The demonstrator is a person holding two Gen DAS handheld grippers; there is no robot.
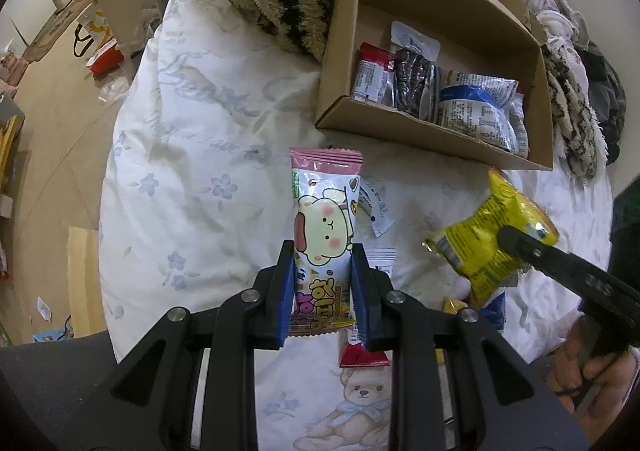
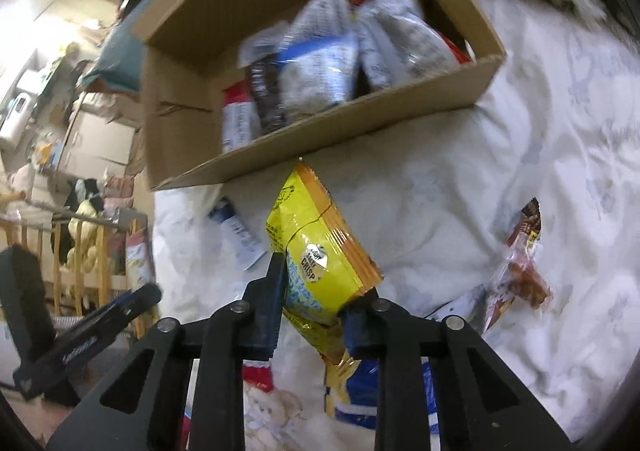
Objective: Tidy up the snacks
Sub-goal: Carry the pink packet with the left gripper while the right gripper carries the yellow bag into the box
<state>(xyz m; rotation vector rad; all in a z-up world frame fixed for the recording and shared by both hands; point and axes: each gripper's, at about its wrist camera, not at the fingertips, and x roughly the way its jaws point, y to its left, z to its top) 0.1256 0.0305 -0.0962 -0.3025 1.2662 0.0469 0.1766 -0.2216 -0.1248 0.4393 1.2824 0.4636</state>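
Both hand-held grippers are loaded up right now. Left hand-held gripper [image 1: 322,291] is clamped narrow on the pink snack bar [image 1: 325,227], whose long axis points straight ahead along the fingers. Right hand-held gripper [image 2: 312,307] pinches the yellow chip bag [image 2: 320,251] near its lower end, so the bag sticks up at a tilt toward the cardboard box [image 2: 320,139]. That box sits on the bed [image 1: 192,155], just ahead of both grippers and already holding several packets. I'd guess the right one is nearer to it. More loose snacks lie on the bed on the near side of the box.
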